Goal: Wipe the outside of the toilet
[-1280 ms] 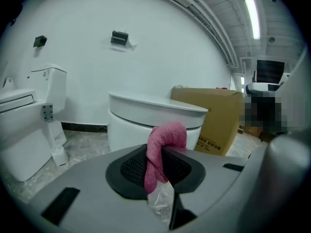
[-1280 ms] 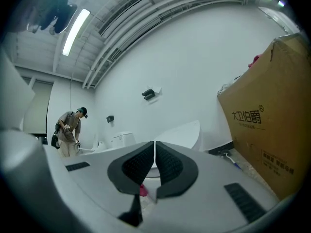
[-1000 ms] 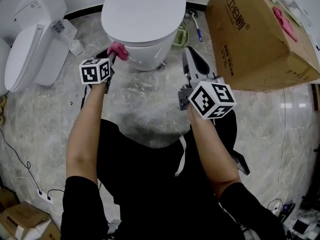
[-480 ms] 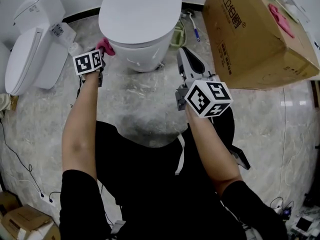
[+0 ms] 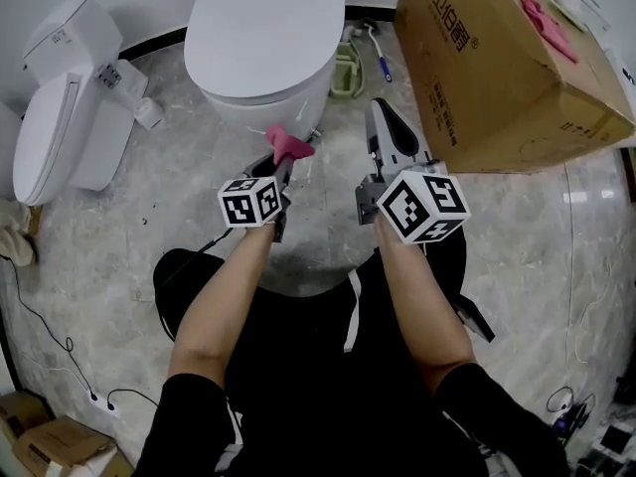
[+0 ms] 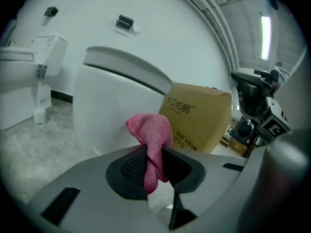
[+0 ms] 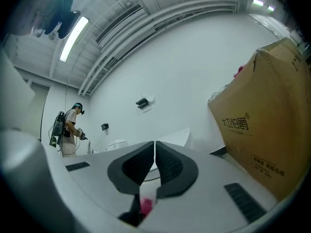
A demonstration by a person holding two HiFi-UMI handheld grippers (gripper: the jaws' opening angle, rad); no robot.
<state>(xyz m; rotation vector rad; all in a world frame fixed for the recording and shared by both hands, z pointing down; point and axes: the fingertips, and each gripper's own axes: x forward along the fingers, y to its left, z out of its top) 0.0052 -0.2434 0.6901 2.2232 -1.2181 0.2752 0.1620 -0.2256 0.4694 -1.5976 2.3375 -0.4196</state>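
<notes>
The white toilet (image 5: 263, 38) stands at the top middle of the head view, lid down. My left gripper (image 5: 286, 155) is shut on a pink cloth (image 5: 285, 145), which hangs just off the front of the bowl. In the left gripper view the pink cloth (image 6: 151, 142) is pinched between the jaws with the toilet bowl (image 6: 112, 106) right behind it. My right gripper (image 5: 383, 117) is held to the right of the bowl, shut and with nothing in it; its jaws (image 7: 154, 166) point up past the toilet at the wall.
A big cardboard box (image 5: 502, 63) stands at the right, with a pink item (image 5: 547, 13) on top. A second white toilet (image 5: 65, 97) sits at the left. A toilet brush (image 5: 381, 53) lies behind the bowl. A person (image 7: 69, 130) stands far off.
My left gripper swept with the pink cloth from the left side of the bowl round to its front, and pulled back towards me. The right gripper barely moved.
</notes>
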